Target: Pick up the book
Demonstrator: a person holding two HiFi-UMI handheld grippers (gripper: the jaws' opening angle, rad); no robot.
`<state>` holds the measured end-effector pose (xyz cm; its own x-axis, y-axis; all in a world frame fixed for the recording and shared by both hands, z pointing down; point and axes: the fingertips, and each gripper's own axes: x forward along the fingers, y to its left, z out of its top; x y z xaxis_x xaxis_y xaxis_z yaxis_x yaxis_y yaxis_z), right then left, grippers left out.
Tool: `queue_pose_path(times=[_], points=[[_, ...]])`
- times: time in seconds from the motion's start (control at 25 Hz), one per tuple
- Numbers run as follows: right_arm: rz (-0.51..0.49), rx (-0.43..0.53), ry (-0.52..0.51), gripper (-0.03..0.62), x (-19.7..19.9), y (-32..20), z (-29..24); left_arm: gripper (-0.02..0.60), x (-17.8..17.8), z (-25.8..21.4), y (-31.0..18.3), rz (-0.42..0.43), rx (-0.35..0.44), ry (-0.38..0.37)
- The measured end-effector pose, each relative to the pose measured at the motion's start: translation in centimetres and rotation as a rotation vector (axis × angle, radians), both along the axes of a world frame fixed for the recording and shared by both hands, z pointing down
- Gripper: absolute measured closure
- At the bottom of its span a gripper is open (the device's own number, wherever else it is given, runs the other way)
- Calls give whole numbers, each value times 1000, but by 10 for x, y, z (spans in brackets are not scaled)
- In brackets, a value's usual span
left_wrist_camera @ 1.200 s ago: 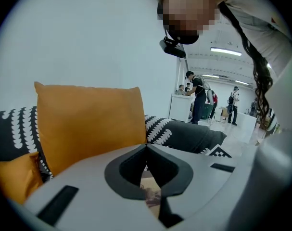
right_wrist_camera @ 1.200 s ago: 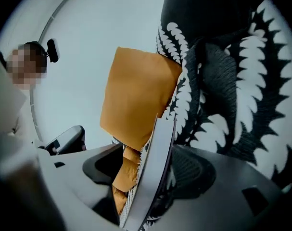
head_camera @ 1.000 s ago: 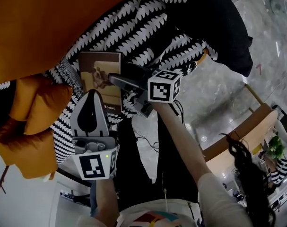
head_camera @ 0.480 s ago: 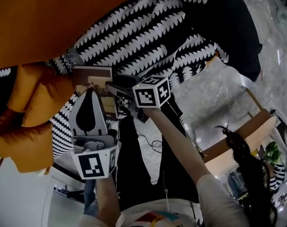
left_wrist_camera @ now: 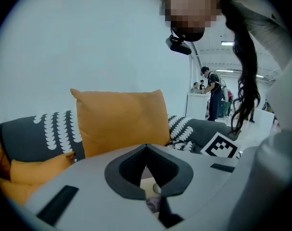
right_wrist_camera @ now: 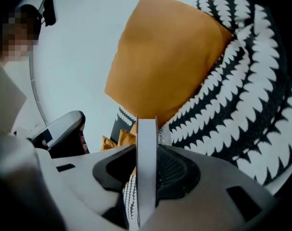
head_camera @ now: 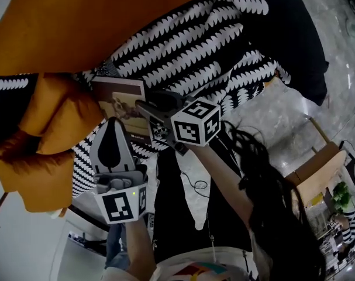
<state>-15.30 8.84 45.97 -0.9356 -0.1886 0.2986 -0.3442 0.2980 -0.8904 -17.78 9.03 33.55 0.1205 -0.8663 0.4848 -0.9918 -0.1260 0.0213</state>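
A black sofa cover with a white leaf pattern (head_camera: 183,45) fills the upper head view, with a large orange fabric cushion (head_camera: 78,22) leaning on it and a smaller rumpled orange cushion (head_camera: 54,127) at the left. The brown hardcover book with a pale picture on its front (head_camera: 121,107) sits over the patterned cover, just beside the smaller cushion. The right gripper (head_camera: 143,106) has just been closing its jaws and now clamps the book's right edge; the pale page block stands edge-on between its pads. The left gripper (head_camera: 113,122) has its jaws together and empty. Its tip is at the book's lower edge, but I cannot tell whether it touches.
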Motion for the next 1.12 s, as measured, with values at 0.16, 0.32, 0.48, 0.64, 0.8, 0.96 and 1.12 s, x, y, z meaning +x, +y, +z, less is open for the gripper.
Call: queue_pose_path(times=[0.16,0.32,0.48,0.64,0.8,0.96,1.12], points=[[-8,143,32,451,-18,-15,-53,577,-22,-43,2,-33,26,-38],[-16,392,68,451,-18,-69,-99,575,-32,-77,-29,-54,235,-23],[-2,423,79,451,-12,-72,-154,577,-29,-128,-38,-43,274,-12],[81,482,87,451,8,-83,-230,575,-23,-194,-47,-39,361,17],[175,601,122,451,31,-80,-324,577,-24,-265,-38,-7,431,28],[265,736,136,451,53,-80,-421,577,-26,-346,-47,39,559,21],[343,819,124,451,64,-75,-490,577,-31,-407,-49,56,658,31]])
